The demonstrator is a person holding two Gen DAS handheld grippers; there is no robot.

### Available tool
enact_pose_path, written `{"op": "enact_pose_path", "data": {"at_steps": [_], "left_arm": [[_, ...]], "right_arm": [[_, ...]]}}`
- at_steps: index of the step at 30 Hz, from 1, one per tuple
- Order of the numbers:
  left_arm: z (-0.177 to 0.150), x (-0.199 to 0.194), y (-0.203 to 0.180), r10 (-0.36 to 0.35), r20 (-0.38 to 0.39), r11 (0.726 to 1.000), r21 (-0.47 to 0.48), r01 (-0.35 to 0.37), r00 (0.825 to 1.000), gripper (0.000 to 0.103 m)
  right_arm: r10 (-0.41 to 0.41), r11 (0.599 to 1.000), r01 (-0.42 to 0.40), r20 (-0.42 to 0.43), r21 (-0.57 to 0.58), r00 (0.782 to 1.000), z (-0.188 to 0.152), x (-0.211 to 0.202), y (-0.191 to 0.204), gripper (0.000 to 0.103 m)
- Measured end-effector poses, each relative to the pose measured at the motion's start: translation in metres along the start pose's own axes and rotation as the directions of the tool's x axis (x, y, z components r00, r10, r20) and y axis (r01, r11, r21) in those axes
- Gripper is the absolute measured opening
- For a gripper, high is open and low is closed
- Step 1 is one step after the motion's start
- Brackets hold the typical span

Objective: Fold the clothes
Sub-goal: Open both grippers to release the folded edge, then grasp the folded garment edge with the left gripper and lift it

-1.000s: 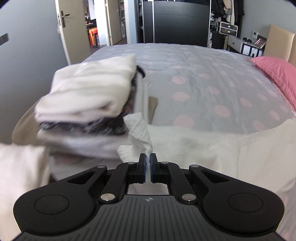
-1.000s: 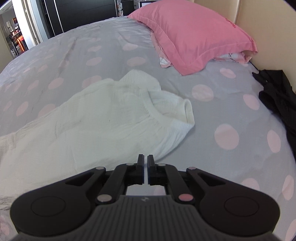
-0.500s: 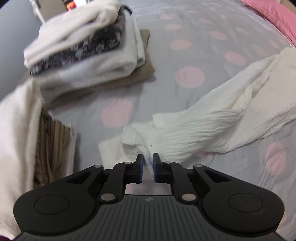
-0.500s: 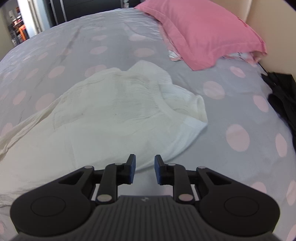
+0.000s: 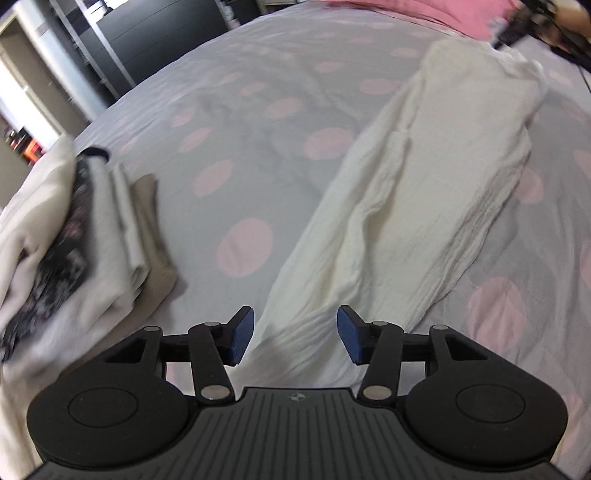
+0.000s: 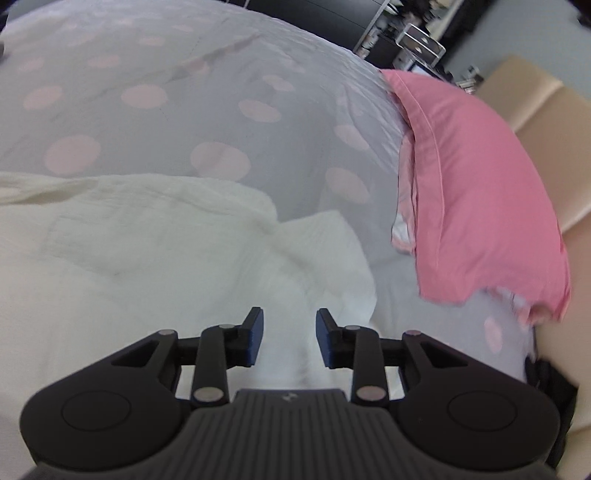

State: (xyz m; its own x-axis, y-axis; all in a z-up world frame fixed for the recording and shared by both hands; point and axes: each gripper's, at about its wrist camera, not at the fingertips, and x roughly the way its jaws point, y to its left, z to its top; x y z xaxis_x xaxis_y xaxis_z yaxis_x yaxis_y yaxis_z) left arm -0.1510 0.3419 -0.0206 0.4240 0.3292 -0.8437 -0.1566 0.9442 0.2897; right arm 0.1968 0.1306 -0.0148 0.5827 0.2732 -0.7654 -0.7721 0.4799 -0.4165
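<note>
A cream crinkled garment (image 5: 413,199) lies stretched out on the grey bedspread with pink dots (image 5: 229,129), running from near the lens to the far right. My left gripper (image 5: 293,338) is open just above its near end, cloth showing between the blue pads. In the right wrist view the same cream garment (image 6: 140,258) spreads across the lower left. My right gripper (image 6: 289,338) is open over its bunched white edge, nothing pinched.
A stack of folded clothes (image 5: 70,236) sits at the left, white, dark patterned and tan layers. A pink pillow (image 6: 476,192) lies at the right against a beige headboard (image 6: 535,99). Dark wardrobes (image 5: 147,33) stand beyond the bed.
My left gripper let go of the garment's end and opened wide, swinging to look along the bed. My right gripper went from shut to open and moved closer over the cloth's edge.
</note>
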Motion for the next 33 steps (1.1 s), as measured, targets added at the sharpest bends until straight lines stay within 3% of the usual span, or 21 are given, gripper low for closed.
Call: {"op": "enact_pose_path", "data": {"at_steps": [8,11,12,13,15,17,20,21,22,24,33], "left_arm": [[0.002,0.032,0.003,-0.034,-0.024,0.999,0.037,0.034,0.999,0.047],[0.002,0.033,0.005,-0.048,-0.013,0.998,0.034,0.049,0.999,0.047],[0.001,0.03,0.003,-0.045,0.0,0.998,0.046,0.045,0.999,0.047],[0.0,0.027,0.0,-0.039,0.017,0.997,0.064,0.038,0.999,0.047],[-0.002,0.019,-0.006,-0.025,0.048,0.995,0.102,0.02,0.999,0.047],[-0.005,0.013,-0.012,-0.005,0.047,0.99,0.14,-0.002,0.999,0.047],[-0.012,0.007,-0.018,0.021,0.01,0.983,0.184,-0.022,1.0,0.035],[-0.013,0.003,-0.017,0.03,0.011,0.983,0.18,-0.032,0.999,0.029],[-0.014,-0.001,-0.015,0.041,0.018,0.985,0.166,-0.043,0.999,0.015],[-0.014,-0.011,-0.011,0.062,0.033,0.988,0.137,-0.066,0.998,0.003],[-0.017,-0.058,0.007,0.151,0.094,0.988,0.017,-0.153,0.984,0.002]], "right_arm": [[-0.028,0.995,0.026,-0.016,-0.099,0.999,0.017,0.056,-0.005,0.037],[-0.021,0.992,0.019,-0.019,-0.125,1.0,0.016,0.064,0.0,0.031],[-0.021,0.991,0.018,-0.023,-0.131,1.0,0.015,0.065,0.003,0.022],[-0.021,0.991,0.018,-0.026,-0.136,0.999,0.015,0.065,0.006,0.005],[-0.029,0.99,0.025,-0.029,-0.142,0.999,0.012,0.061,0.01,0.004],[-0.046,0.99,0.042,-0.023,-0.134,0.999,0.011,0.052,0.01,0.004],[-0.078,0.992,0.076,-0.008,-0.102,0.997,0.008,0.033,0.004,0.003],[-0.093,0.991,0.092,-0.001,-0.093,0.996,0.006,0.024,0.002,0.003],[-0.108,0.991,0.108,0.005,-0.084,0.994,0.005,0.016,-0.001,0.003],[-0.134,0.989,0.134,0.014,-0.068,0.991,0.0,-0.002,-0.007,0.003],[-0.259,0.965,0.257,0.026,0.054,0.966,-0.042,-0.103,-0.055,0.003]]}}
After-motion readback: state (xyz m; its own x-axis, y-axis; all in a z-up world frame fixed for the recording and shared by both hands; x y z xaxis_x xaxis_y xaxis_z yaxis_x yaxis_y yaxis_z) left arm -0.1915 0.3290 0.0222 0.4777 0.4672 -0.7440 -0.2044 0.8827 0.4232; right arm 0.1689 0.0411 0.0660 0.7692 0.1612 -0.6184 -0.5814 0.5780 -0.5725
